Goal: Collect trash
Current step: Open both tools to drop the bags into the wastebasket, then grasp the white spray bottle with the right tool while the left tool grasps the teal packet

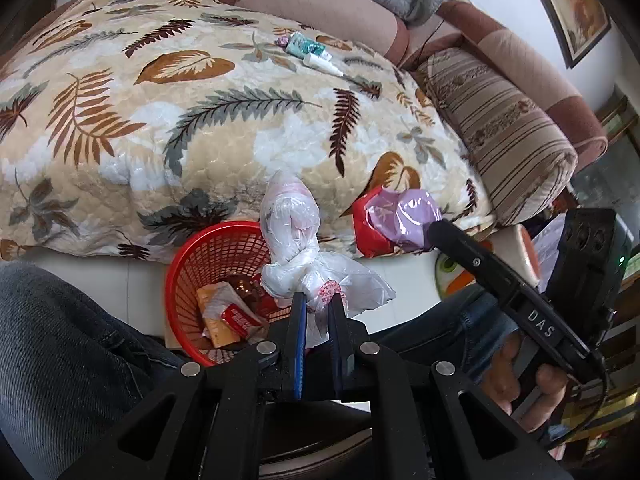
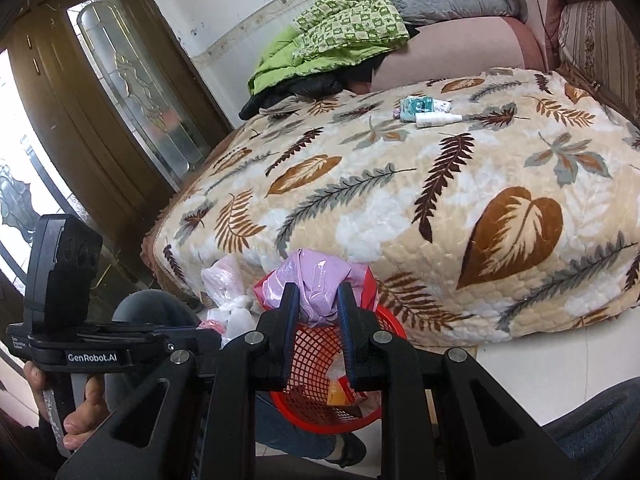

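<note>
Left wrist: left gripper pinches white bag above basket; right gripper clamps purple bag, contents seemingly hidden.

Sofa w/ leaf blanket; wooden glass door.

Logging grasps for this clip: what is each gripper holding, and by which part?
Left gripper: knotted white plastic bag, by its loose tail. Right gripper: crumpled purple-and-red plastic wrapper, by its lower edge.

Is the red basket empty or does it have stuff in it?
It has stuff in it. Through the red basket rim you can see wrappers lying at the bottom; it looks far from full.
</note>
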`<state>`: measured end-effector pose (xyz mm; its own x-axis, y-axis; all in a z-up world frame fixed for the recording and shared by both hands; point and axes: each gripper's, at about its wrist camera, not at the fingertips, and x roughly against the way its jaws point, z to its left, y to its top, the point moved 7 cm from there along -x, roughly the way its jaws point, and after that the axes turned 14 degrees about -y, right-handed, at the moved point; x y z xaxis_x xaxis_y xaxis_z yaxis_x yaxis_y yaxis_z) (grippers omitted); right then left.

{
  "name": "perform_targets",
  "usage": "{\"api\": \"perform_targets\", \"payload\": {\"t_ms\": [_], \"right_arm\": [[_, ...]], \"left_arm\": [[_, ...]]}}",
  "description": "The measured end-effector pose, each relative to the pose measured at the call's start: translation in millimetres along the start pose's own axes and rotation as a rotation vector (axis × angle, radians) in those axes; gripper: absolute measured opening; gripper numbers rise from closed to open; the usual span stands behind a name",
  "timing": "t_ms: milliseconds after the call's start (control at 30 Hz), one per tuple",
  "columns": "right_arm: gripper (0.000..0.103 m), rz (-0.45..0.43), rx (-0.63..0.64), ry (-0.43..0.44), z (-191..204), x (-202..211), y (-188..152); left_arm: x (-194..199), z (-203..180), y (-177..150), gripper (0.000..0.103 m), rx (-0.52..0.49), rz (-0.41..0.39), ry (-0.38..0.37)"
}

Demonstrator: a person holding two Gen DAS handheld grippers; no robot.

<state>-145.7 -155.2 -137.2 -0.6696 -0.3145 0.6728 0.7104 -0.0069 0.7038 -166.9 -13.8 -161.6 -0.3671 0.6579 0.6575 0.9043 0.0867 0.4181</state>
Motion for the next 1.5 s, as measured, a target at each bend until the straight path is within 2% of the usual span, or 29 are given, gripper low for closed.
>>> {"api": "perform_targets", "payload": {"t_ms": [200,333,400,433,467,500,567,600,667,767,833,933,1067,1167,1233,1267,1367,1433,1500], "right_arm": [[0.020,0.045,-0.022,0.006,-1.5,-18.9,-1.7],[0.023,0.075,-0.054,0.048,-4.3,-27.7,-2.3],[0.032,0.068,-0.062,0.038,-8.1,-27.7,2.1],[0.033,0.060,-0.060,0.036,-9.9,-26.7,8.4],[0.033,0.060,-0.052,0.040,-9.6,-26.8,13.6],[0.033,0.058,-0.044,0.049,-9.2,-26.7,21.8],[0.039,0.057,-0.027,0.074,-7.5,-27.5,49.3],[0.047,0.049,-0.016,0.078,-7.1,-29.6,69.3],[0.059,0.036,0.002,0.065,-8.2,-38.2,104.9],[0.060,-0.022,0.023,0.020,-18.4,-58.0,165.4],[0.061,-0.062,-0.006,-0.001,-34.3,-74.2,204.2],[0.061,-0.104,-0.048,-0.007,-53.9,-95.8,238.0],[0.061,-0.133,-0.043,-0.065,-78.2,-122.6,249.3],[0.061,-0.143,-0.012,-0.120,-94.1,-143.3,255.1],[0.061,-0.139,-0.040,-0.137,-106.3,-154.5,259.9],[0.061,-0.130,-0.056,-0.131,-110.9,-158.7,261.7],[0.061,-0.115,-0.106,-0.137,-127.4,-172.2,267.1],[0.061,-0.095,-0.104,-0.189,-137.5,-183.9,265.6],[0.061,-0.060,-0.156,-0.167,-146.0,-192.2,264.1]], "left_arm": [[-11.7,8.3,0.2,0.010,0.017,0.041,0.002],[-19.2,16.2,-0.3,0.016,0.035,0.069,-0.011],[-19.3,19.7,2.7,0.027,0.045,0.076,-0.015],[-18.1,21.4,5.7,0.041,0.052,0.074,-0.016],[-13.6,24.9,13.1,0.048,0.065,0.061,-0.018],[-9.9,26.7,19.7,0.049,0.072,0.050,-0.025],[1.3,29.3,48.2,0.055,0.070,0.035,-0.042],[5.7,30.4,61.4,0.056,0.064,0.028,-0.046],[18.0,31.3,106.9,0.066,0.026,-0.014,-0.033],[23.3,29.1,170.0,0.075,-0.054,-0.061,-0.011],[19.5,32.9,217.1,0.075,-0.096,-0.084,0.022],[2.1,42.3,285.1,0.075,-0.147,-0.121,0.037],[-48.2,60.2,342.8,0.075,-0.151,-0.093,-0.021],[-109.6,74.4,382.1,0.075,-0.188,-0.035,0.012],[-145.8,76.5,397.8,0.075,-0.181,0.006,0.020],[-168.4,78.9,408.2,0.075,-0.152,0.029,0.007],[-200.8,80.4,422.8,0.075,-0.049,0.057,-0.040],[-214.2,85.5,428.7,0.075,0.034,0.073,-0.030],[-218.2,84.7,428.9,0.075,0.064,0.081,-0.037]]}}
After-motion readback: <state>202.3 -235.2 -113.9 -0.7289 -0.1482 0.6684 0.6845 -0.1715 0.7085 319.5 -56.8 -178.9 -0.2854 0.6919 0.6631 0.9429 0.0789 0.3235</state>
